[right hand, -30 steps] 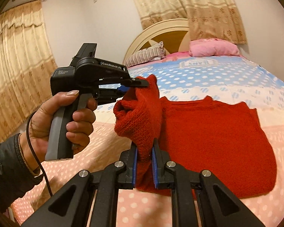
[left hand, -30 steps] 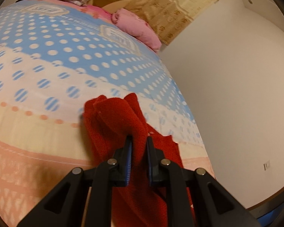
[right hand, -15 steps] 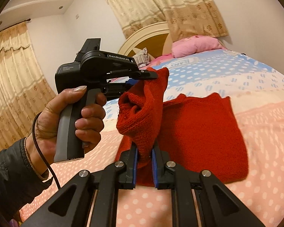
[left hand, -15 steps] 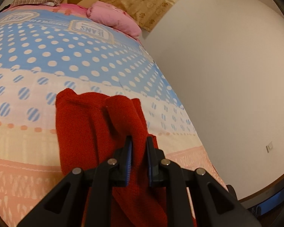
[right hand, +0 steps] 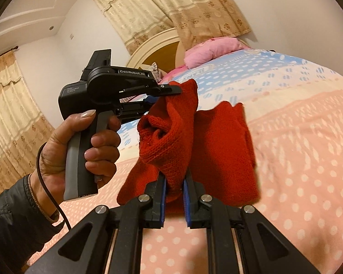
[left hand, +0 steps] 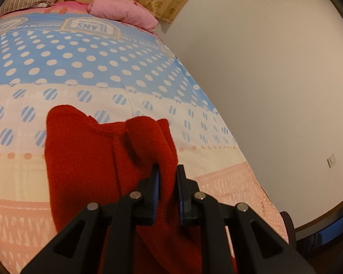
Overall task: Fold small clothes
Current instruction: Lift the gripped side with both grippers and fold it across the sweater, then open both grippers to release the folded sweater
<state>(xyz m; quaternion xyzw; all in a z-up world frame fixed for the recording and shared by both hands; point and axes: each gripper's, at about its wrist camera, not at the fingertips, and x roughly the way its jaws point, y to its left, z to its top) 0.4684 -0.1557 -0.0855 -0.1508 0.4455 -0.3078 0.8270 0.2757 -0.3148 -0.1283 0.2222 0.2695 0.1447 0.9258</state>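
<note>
Lying partly on the dotted bed cover (right hand: 308,159), the red knit sweater (right hand: 219,150), one edge lifted and bunched. Pinched tight in the right claw (right hand: 173,196) and, higher up, in the left claw (left hand: 167,182) (hand (right hand: 84,150) wrapped around its grip). Pink pillow (right hand: 215,50) beyond, by the headboard (right hand: 153,48).

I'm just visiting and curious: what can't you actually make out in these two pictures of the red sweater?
- Red sweater lower part, left wrist view: hidden behind the left gripper.
- Pinched fabric, right wrist view: covered by the right gripper.
- Striped pillow: mostly hidden behind the gripper body.
- Bedspread pattern: blurred at right.
</note>
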